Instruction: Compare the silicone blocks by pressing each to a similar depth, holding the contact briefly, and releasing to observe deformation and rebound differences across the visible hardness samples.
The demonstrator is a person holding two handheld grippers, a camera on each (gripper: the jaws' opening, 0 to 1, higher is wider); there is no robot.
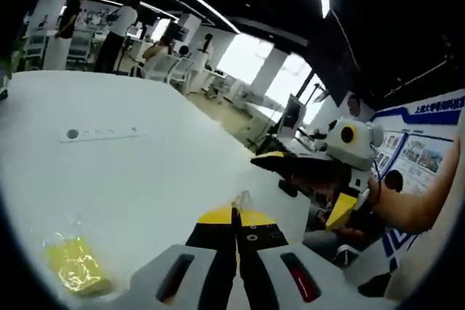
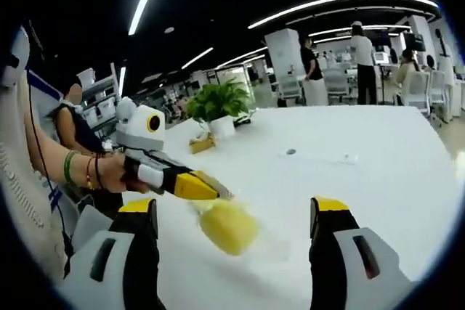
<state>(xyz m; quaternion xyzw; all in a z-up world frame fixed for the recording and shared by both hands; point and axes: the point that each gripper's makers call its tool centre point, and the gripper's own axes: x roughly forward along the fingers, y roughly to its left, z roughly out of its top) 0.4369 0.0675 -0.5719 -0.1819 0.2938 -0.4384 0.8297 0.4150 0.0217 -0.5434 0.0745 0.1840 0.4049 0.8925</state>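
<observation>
Standing by the white bench [image 1: 145, 172], I see the left gripper [image 1: 235, 214] with its yellow-tipped fingers pressed together, nothing visible between them except perhaps a wisp of clear wrap at the tips. In the right gripper view that same tool comes in from the left, its tip touching or just over a yellow silicone block [image 2: 227, 226] that seems to sit in a clear bag. The right gripper [image 2: 236, 212] hangs with its fingers spread wide, the block lying between them on the bench and touching neither.

In the left gripper view a yellow bagged block [image 1: 73, 265] lies near the lower left, well apart from the closed tips; whether it is the same block I cannot tell.

The risk I see is the block sliding: it looks loose on a smooth top, and the slick bag could let a slanted press skid off and spoil the depth comparison. Pinching the wrap instead of the silicone would also mask the rebound.

Only yellow samples can be made out, their edges blurred by the film. A small strip [image 1: 99, 133] lies farther off, its markings too small to read.
</observation>
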